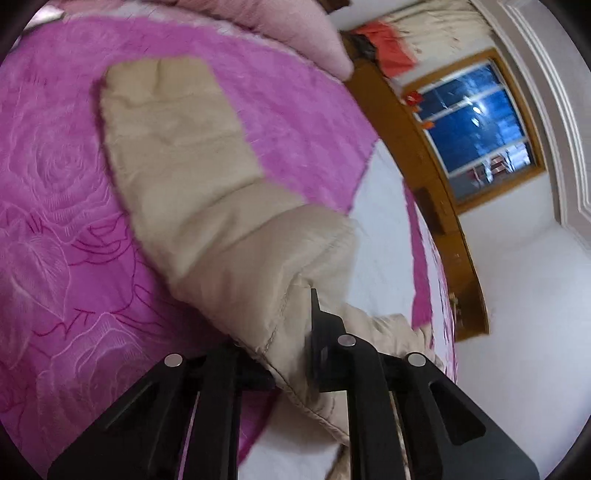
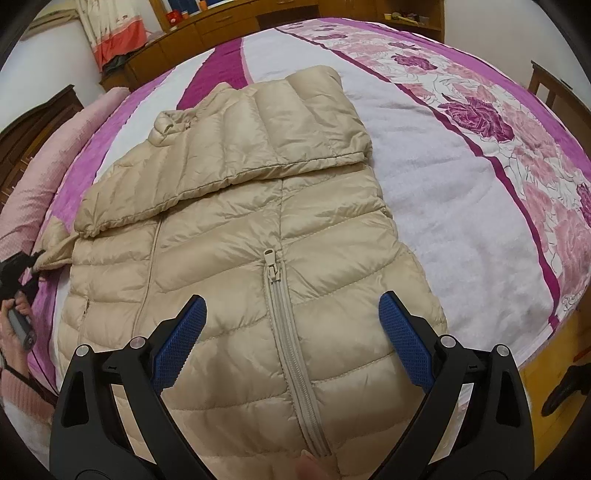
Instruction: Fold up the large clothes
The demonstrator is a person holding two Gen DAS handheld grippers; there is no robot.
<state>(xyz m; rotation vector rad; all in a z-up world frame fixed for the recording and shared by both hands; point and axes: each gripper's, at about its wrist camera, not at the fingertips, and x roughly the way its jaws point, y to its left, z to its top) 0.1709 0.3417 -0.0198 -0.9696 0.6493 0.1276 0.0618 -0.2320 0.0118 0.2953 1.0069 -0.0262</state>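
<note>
Beige quilted down jacket (image 2: 236, 236) lies front-up on the bed, zipper (image 2: 291, 343) closed and running toward the right wrist camera. One sleeve (image 2: 258, 140) is folded across the chest, its cuff end resting near the far shoulder and collar (image 2: 173, 123). The other sleeve extends off the jacket's side toward the pink pillow (image 2: 33, 177).

Left gripper (image 1: 291, 354): fingers closed on that extended sleeve (image 1: 207, 206), fabric pinched between them at the cuff end. In the left wrist view the sleeve stretches away over the magenta rose-patterned bedspread (image 1: 55, 184); view is motion-blurred. The same gripper shows at the left edge of the right wrist view, held by a hand (image 2: 16, 321), touching the sleeve tip.

Right gripper (image 2: 291, 317): jaws spread wide, blue textured pads (image 2: 402, 336) on either side of the zipper, above the jacket's lower front. Nothing between the fingers. Contact with the fabric cannot be told.

Surroundings: white towel-like strip (image 2: 436, 177) of bedding beside the jacket, floral purple border (image 2: 480, 110) beyond it, wooden cabinets (image 2: 207, 26) along the far wall, window (image 1: 476, 122) in the left wrist view.
</note>
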